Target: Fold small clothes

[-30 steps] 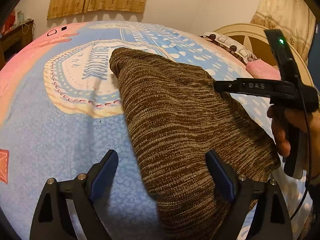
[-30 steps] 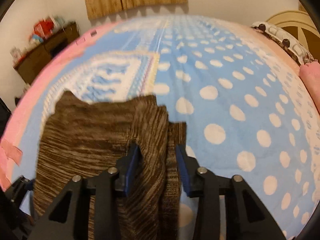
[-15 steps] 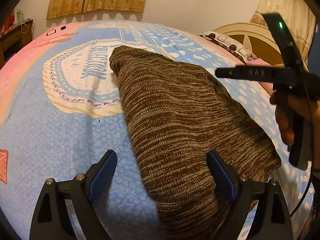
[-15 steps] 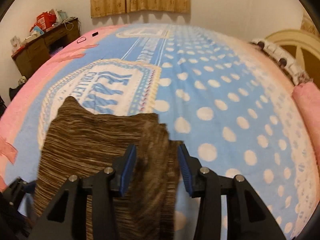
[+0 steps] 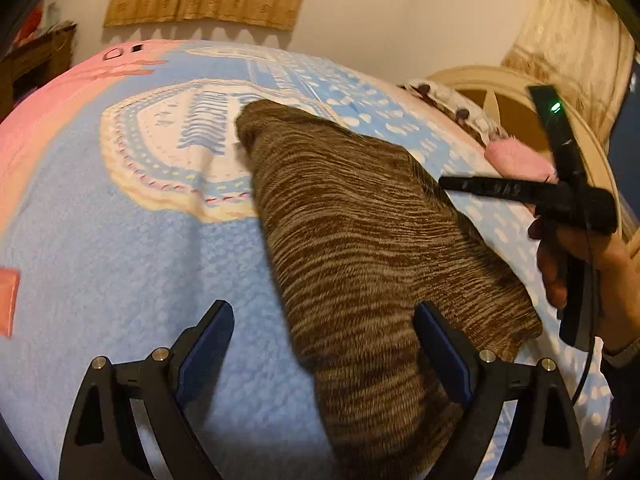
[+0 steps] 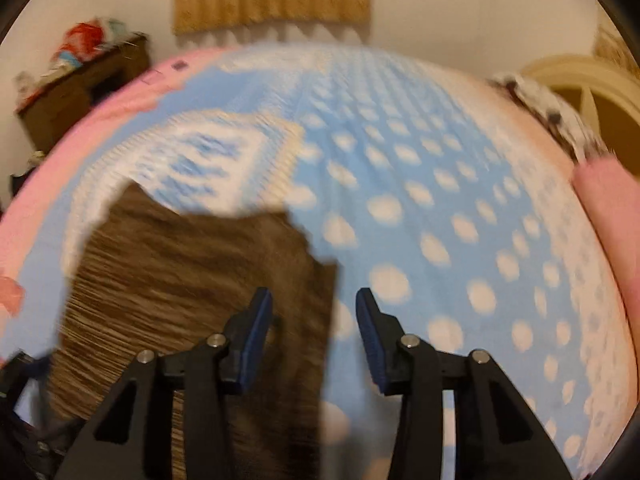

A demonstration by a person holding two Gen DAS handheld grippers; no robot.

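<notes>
The right gripper [image 6: 314,336] now stands open, its blue-padded fingers [image 6: 256,330] spread apart and released from the folded brown-and-tan striped knit garment [image 6: 192,280], whose edge lies between them.

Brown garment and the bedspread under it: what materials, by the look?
Brown garment: looks like a soft knit, probably wool or acrylic; mottled brown-tan yarn rows, matte, drapes limply. Bedspread: looks like printed fleece or terry; nubby matte pile, no sheen. Exact fibres unclear.

My left gripper [image 5: 324,344] hangs wide open over the brown knit garment [image 5: 360,248], which lies folded on the blue patterned bedspread [image 5: 120,248]. At the right edge my right hand [image 5: 580,272] holds the other black gripper's handle just beside the cloth.
</notes>
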